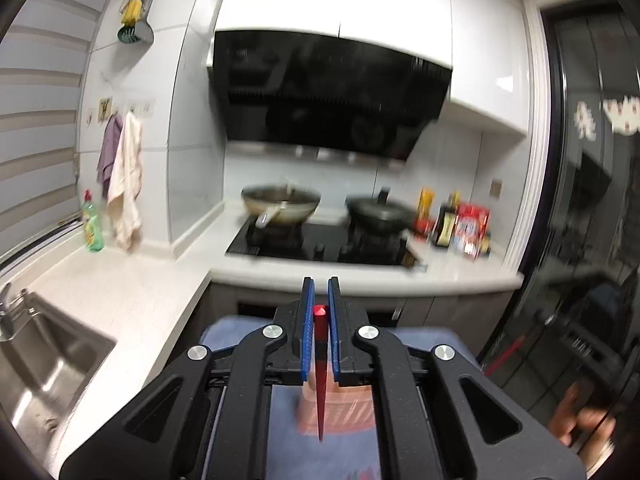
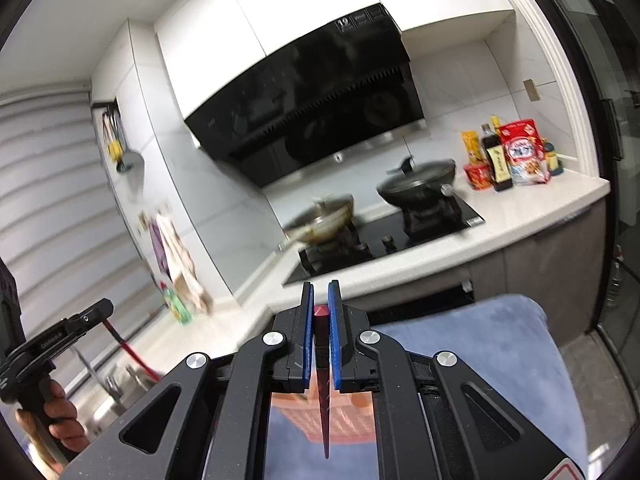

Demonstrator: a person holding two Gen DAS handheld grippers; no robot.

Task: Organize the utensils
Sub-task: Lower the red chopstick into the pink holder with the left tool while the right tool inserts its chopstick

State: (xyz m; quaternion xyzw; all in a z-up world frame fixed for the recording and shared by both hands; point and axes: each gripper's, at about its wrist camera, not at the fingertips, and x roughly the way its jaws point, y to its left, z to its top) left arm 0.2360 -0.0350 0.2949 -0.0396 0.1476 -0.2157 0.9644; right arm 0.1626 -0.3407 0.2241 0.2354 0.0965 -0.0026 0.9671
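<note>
Running under both tools, the blue cloth (image 2: 500, 360) carries an orange basket (image 2: 344, 416) – each gripper, left (image 1: 321, 320) and right (image 2: 321, 320), is clamped on a red chopstick (image 1: 320, 380); lower both points-down into it, slowly.

A red chopstick (image 1: 320, 376) stands nearly upright in the left wrist view, its blunt square end up top and its thin tip pointing down, clamped between two blue pads. Below its tip sits a pinkish-orange slotted basket (image 1: 336, 410), blurred, on a blue cloth. Over in the right wrist view, a second chopstick (image 2: 325, 396), darker red, hangs the same way, blunt end up, point down, pinched between blue pads. Under it, an orange slotted basket (image 2: 340, 416).
</note>
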